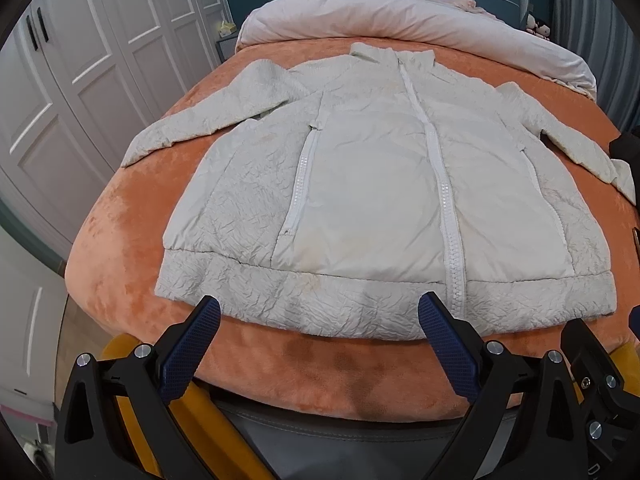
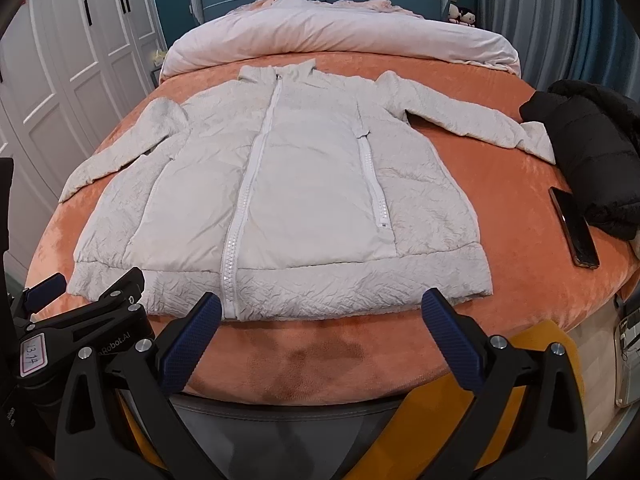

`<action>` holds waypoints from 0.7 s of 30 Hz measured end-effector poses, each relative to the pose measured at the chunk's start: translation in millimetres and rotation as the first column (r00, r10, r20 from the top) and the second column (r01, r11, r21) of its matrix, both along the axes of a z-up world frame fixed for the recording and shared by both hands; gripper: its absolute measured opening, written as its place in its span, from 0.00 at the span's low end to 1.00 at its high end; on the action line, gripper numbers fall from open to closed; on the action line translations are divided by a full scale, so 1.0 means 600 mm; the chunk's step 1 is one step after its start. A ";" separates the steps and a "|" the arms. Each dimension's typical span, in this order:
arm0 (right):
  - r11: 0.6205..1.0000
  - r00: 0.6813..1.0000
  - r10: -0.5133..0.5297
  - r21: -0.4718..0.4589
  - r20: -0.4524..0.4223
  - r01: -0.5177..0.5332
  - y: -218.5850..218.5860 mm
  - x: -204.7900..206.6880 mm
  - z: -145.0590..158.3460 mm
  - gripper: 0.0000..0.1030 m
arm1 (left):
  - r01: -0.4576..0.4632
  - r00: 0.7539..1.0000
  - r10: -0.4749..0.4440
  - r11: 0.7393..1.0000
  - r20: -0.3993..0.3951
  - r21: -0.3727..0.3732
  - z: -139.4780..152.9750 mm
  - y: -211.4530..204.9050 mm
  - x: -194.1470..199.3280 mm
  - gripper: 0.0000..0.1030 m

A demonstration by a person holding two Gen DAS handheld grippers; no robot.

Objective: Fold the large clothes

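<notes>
A white zip-up jacket (image 1: pixel 372 200) lies flat, front up, on the orange bed cover (image 1: pixel 132 208), both sleeves spread out to the sides, collar at the far end. It also shows in the right wrist view (image 2: pixel 288 200). My left gripper (image 1: pixel 320 312) is open and empty, just short of the jacket's hem near the foot of the bed. My right gripper (image 2: pixel 322 308) is open and empty, also at the hem, to the right of the left one. The left gripper shows at the lower left of the right wrist view (image 2: pixel 80 292).
A black jacket (image 2: pixel 592 152) lies bunched at the bed's right edge, touching the white sleeve cuff. A phone (image 2: pixel 574 228) lies beside it. A pale duvet (image 2: pixel 340 36) is piled at the headboard. White wardrobe doors (image 1: pixel 80 80) stand to the left.
</notes>
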State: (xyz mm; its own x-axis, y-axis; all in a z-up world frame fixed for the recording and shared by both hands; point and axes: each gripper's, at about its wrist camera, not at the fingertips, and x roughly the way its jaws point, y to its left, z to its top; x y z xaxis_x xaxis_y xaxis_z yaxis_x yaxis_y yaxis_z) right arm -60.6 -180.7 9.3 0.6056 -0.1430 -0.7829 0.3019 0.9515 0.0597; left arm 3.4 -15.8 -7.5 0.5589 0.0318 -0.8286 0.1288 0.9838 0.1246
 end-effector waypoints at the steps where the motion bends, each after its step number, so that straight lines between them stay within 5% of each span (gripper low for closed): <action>1: 1.000 1.000 0.002 0.001 -0.004 -0.002 -0.001 0.003 -0.003 0.95 | 0.001 1.000 -0.001 1.000 -0.003 0.001 -0.002 0.000 0.003 0.93; 9: 1.000 1.000 -0.005 0.009 0.012 0.005 -0.058 0.050 -0.020 0.95 | -0.006 1.000 0.005 1.000 -0.018 -0.026 -0.018 0.008 0.061 0.94; 15: 0.975 0.977 -0.209 0.080 0.047 0.205 -0.273 0.131 -0.030 0.95 | -0.057 0.998 0.058 0.998 0.030 -0.013 -0.016 0.031 0.157 0.94; 21: 0.890 0.904 -0.426 0.195 0.032 0.412 -0.530 0.211 -0.068 0.95 | -0.119 0.992 0.120 0.993 0.031 -0.024 -0.029 0.046 0.244 0.94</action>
